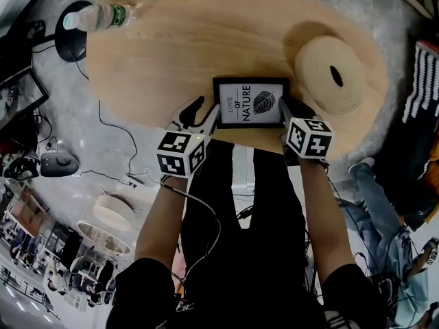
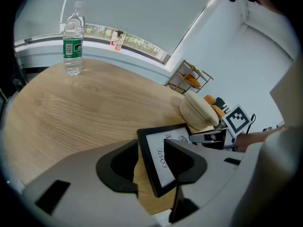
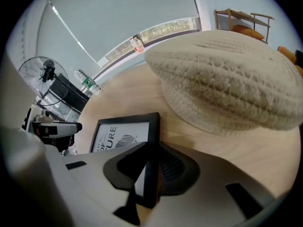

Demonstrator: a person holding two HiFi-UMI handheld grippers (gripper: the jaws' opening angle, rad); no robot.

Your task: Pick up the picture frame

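The picture frame is black with a white print of words and a leaf. It lies near the front edge of the round wooden table. My left gripper is at the frame's left edge. In the left gripper view the left gripper stands open: one jaw overlaps the frame, and bare wood shows between the other jaw and the frame. My right gripper is at the frame's right edge. In the right gripper view the right gripper has both jaws pressed on that edge of the frame.
A woven straw hat lies on the table just right of the frame, close beside the right gripper. A water bottle stands at the table's far left. Cables and lamps lie on the floor at the left.
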